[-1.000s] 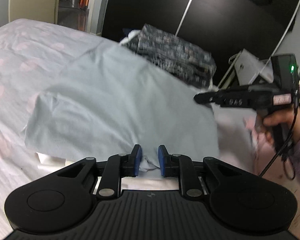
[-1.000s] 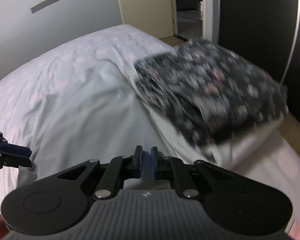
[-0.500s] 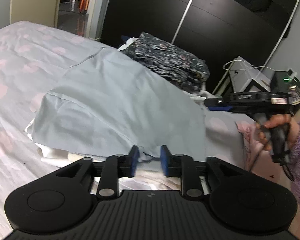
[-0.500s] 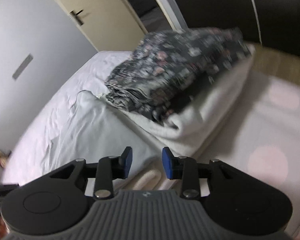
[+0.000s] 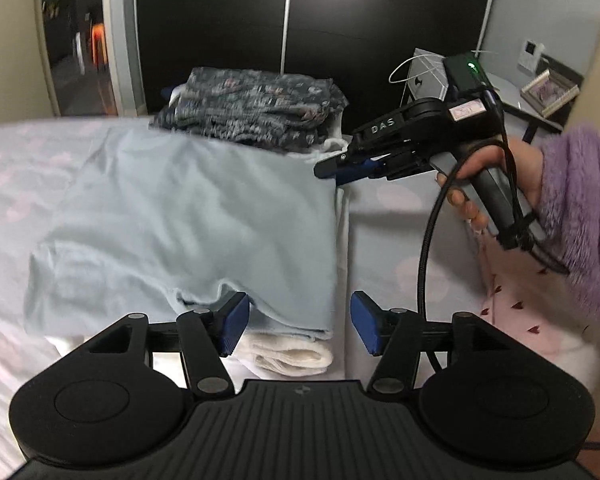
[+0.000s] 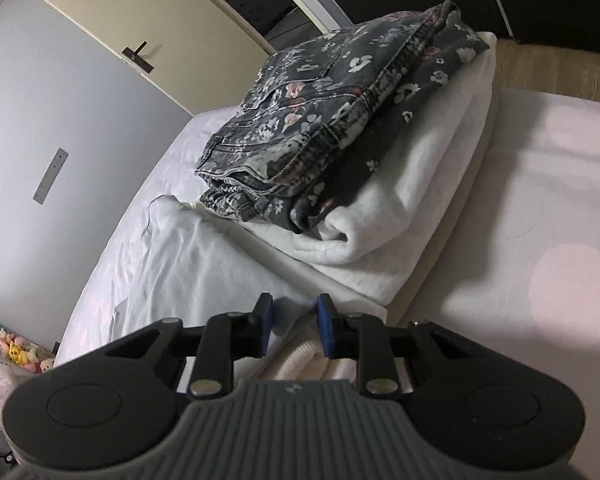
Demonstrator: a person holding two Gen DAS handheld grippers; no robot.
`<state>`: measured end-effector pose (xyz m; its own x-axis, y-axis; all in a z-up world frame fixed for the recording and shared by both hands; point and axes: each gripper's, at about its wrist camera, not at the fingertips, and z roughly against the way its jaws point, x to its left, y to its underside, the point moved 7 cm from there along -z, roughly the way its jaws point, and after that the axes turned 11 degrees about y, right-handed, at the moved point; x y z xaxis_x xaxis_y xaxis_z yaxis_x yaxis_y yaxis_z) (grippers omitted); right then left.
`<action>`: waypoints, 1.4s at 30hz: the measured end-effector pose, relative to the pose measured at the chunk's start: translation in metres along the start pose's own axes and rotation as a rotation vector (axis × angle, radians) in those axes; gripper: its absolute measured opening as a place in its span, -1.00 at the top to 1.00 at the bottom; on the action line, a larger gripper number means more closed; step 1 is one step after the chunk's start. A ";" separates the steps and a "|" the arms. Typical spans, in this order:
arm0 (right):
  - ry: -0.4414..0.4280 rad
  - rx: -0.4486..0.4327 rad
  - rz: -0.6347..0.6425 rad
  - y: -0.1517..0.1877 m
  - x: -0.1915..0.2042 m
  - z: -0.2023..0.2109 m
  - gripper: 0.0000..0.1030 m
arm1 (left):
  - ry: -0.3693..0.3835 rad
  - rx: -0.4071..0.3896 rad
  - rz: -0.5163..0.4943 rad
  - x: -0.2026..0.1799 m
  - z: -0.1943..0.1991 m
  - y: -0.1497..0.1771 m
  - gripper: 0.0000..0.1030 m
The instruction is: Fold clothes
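Note:
A light blue garment [image 5: 188, 216] lies folded flat on the bed, over a folded white cloth [image 5: 288, 354] that shows under its near edge. My left gripper [image 5: 300, 328] stands wide open at that near edge, with the garment's right corner lying loose between the fingers. At the garment's far right corner hovers my right gripper [image 5: 334, 168], held by a hand in a purple sleeve [image 5: 576, 216]. In the right wrist view the right gripper [image 6: 295, 326] is open just above the pale garment [image 6: 204, 268], holding nothing.
Folded dark floral jeans [image 6: 324, 120] sit on a folded white towel [image 6: 412, 208] at the bed's far end, right behind the blue garment. Black wardrobe doors [image 5: 340, 32] stand beyond. A side table with a picture frame [image 5: 548, 92] is on the right.
My left gripper has opened wide and let go of the blue garment's edge. The right gripper has also opened and swung round to the garment's far corner by the jeans pile.

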<state>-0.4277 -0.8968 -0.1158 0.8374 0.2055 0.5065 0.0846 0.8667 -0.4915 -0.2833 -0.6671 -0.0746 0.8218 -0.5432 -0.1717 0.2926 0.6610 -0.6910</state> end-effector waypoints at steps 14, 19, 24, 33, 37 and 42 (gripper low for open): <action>0.006 0.008 0.043 -0.002 0.003 0.001 0.46 | -0.179 0.139 -0.371 -0.029 -0.031 0.017 0.49; 0.002 -0.001 0.026 0.002 -0.001 0.003 0.71 | -0.221 0.147 -0.435 -0.029 -0.033 0.020 0.77; -0.011 -0.047 0.029 -0.004 0.010 0.023 0.81 | -0.213 0.086 -0.388 -0.028 -0.012 0.006 0.86; -0.029 -0.079 0.039 -0.009 0.031 0.061 0.82 | -0.162 0.041 -0.357 -0.030 0.030 -0.012 0.88; 0.019 -0.041 0.018 0.005 0.018 0.049 0.82 | -0.123 0.075 -0.343 -0.034 0.015 0.004 0.92; 0.077 -0.016 -0.004 0.016 0.001 0.024 0.82 | -0.105 0.110 -0.316 -0.036 -0.012 0.020 0.92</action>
<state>-0.4387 -0.8720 -0.1059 0.8762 0.1662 0.4523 0.0957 0.8599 -0.5013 -0.3129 -0.6406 -0.0909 0.7266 -0.6772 0.1156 0.5866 0.5240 -0.6175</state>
